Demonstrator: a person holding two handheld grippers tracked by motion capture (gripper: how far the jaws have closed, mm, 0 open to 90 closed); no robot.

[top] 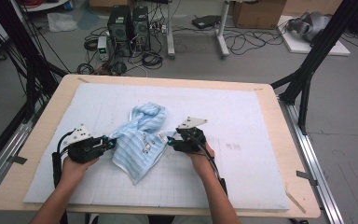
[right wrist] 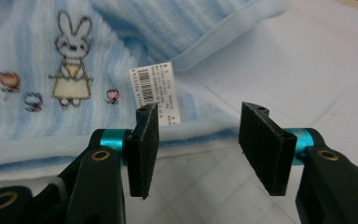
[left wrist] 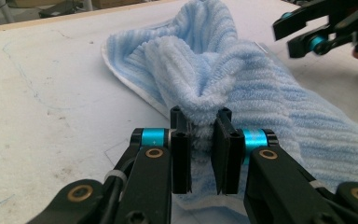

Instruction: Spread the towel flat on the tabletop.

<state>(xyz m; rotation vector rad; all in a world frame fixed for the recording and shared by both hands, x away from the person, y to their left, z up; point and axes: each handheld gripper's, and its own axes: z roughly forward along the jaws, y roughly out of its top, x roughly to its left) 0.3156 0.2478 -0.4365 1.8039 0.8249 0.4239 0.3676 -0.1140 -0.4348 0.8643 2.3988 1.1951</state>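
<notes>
A light blue striped towel (top: 142,135) lies crumpled on the white mat, with a rabbit picture (right wrist: 72,60) and a white barcode label (right wrist: 156,91) on it. My left gripper (top: 106,141) is shut on a bunched fold of the towel (left wrist: 205,93) at its left edge; the cloth is pinched between the pads. My right gripper (top: 170,141) stands at the towel's right edge, its jaws apart just over the hem, with nothing between its fingertips (right wrist: 142,140). In the left gripper view the right gripper (left wrist: 307,35) shows at the upper right, beyond the towel.
The white gridded mat (top: 242,154) covers most of the wooden table (top: 286,140). Black frame legs stand at the table's left and right (top: 307,70). Computers and cables sit on the floor behind.
</notes>
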